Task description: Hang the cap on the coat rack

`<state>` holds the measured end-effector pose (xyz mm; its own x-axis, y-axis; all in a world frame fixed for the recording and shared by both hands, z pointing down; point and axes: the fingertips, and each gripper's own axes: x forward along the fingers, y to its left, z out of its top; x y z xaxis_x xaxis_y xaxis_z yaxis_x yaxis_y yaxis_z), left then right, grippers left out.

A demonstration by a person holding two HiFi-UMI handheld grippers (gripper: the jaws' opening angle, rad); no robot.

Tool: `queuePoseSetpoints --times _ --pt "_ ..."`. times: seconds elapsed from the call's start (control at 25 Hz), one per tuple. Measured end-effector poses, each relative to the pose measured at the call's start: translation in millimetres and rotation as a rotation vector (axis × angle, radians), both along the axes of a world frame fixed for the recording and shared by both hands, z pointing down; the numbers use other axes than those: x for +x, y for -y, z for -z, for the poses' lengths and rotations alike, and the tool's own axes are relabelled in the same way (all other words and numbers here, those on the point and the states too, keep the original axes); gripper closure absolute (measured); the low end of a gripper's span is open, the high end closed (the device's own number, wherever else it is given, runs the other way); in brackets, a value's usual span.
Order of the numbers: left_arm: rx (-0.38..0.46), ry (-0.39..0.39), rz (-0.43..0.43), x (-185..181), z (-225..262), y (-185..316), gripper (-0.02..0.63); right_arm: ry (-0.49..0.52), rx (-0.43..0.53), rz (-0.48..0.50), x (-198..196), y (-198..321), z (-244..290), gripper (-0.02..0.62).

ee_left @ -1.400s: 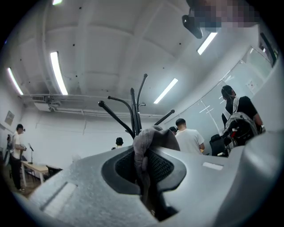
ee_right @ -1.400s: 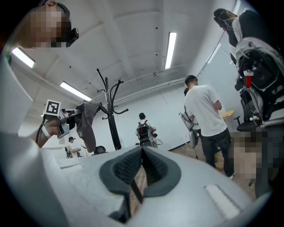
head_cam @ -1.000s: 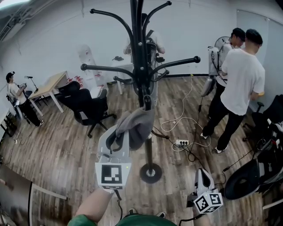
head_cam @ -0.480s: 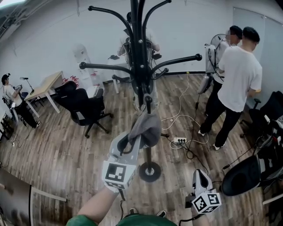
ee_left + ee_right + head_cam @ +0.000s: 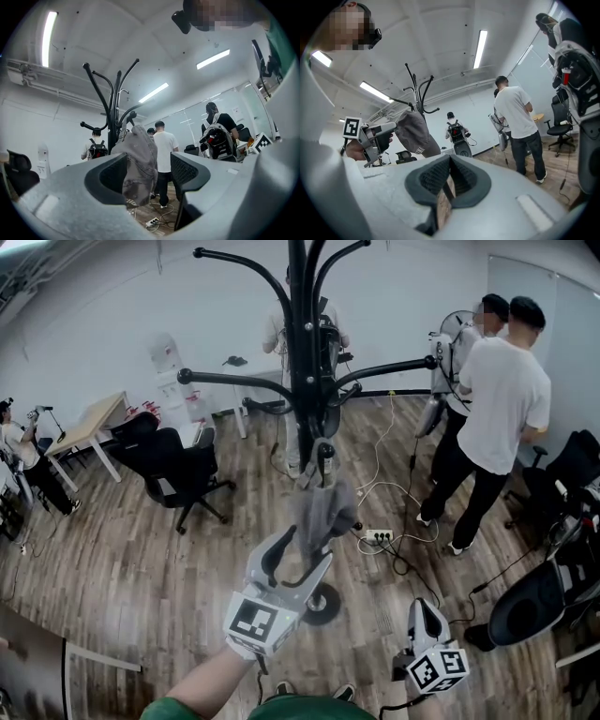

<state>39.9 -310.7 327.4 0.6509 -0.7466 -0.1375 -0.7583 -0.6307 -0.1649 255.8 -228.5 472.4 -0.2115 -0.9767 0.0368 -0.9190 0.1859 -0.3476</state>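
One limp grey cap (image 5: 323, 512) drapes black rack (image 5: 300, 352); left tool (image 5: 307, 547) opening around it, right tool (image 5: 449, 178) clenched.

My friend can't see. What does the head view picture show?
A grey cap hangs on a hook of the black coat rack. Just below, the left gripper is opening its jaws, with the cap loose between them.

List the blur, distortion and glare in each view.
Head view: fisheye bows the walls, and the grey cap on the coat rack looks motion-smeared. Left gripper view: black circular vignette, ceiling tube light blown out. Right gripper view: same vignette, ceiling strip glaring.
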Motion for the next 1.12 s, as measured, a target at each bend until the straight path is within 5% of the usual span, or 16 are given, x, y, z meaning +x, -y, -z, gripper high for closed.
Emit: queuePoseSetpoints --times 0.4,0.84,1.12 --pt "-0.089 -0.027 0.042 -56.6 -45.7 -22.6 0.317 -0.030 0.056 -0.012 -29.3 -1.2 20.5 0.592" --pt "-0.235 -0.148 0.171 -147.3 -93.6 -42.6 0.536 -0.109 0.143 0.002 -68.6 -4.1 59.0 0.592" --pt "-0.262 -0.179 0.199 -182.1 -105.3 -43.6 0.574 -0.209 0.181 0.028 -107.1 -5.5 72.9 0.592"
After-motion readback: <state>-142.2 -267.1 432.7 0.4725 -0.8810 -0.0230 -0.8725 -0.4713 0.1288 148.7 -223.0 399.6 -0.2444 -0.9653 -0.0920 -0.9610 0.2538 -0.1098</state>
